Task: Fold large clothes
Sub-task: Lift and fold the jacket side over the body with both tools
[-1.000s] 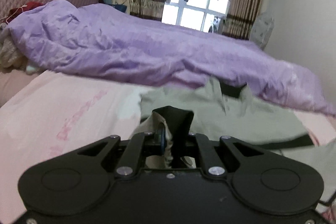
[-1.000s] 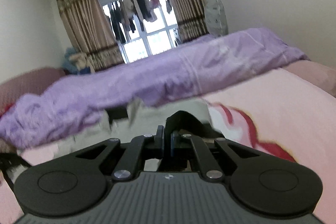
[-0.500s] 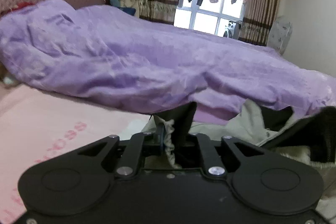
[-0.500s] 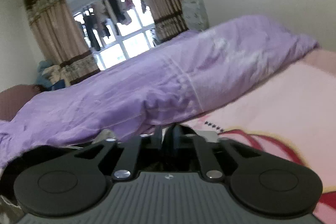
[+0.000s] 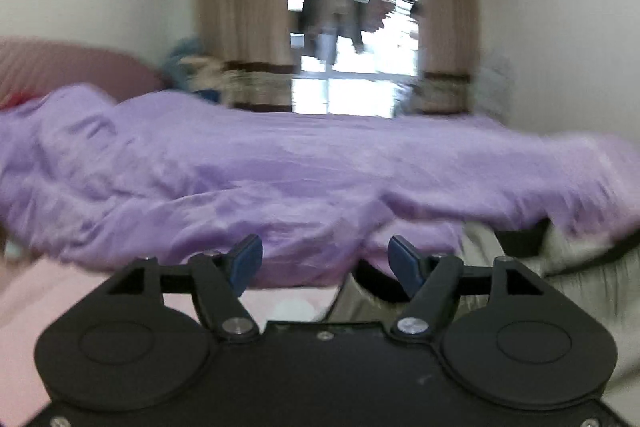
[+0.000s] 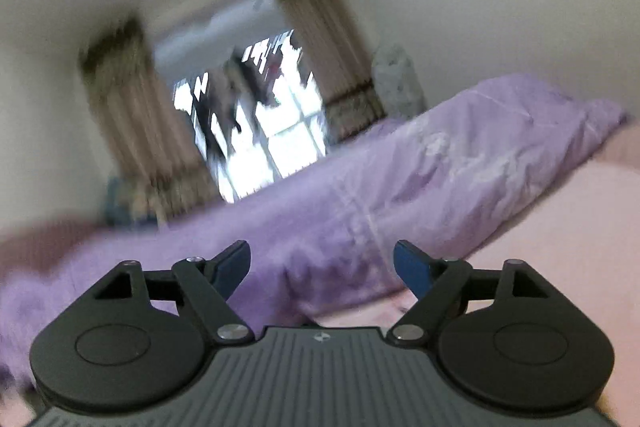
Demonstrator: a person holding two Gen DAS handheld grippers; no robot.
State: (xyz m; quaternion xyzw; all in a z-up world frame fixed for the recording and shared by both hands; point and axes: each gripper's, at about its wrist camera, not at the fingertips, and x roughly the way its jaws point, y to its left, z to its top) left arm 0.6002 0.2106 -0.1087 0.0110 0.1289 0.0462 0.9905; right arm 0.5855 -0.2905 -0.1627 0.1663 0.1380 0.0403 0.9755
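A grey-green garment with black trim (image 5: pixel 568 279) lies on the pink bed sheet (image 5: pixel 48 307), at the right of the left wrist view, just ahead of the purple quilt (image 5: pixel 280 179). My left gripper (image 5: pixel 325 259) is open and empty, with the garment below and to its right. My right gripper (image 6: pixel 322 269) is open and empty and points at the purple quilt (image 6: pixel 400 195). The garment does not show in the right wrist view. Both views are blurred.
The quilt runs across the bed behind the garment. A pink headboard (image 5: pixel 72 67) stands at the far left. A curtained window (image 5: pixel 352 67) with hanging laundry is behind the bed. Pink sheet (image 6: pixel 560 247) lies at the right of the right gripper.
Both grippers have opened and let go of the garment's black-trimmed edge. Both have tilted upward, and the garment now lies low on the bed.
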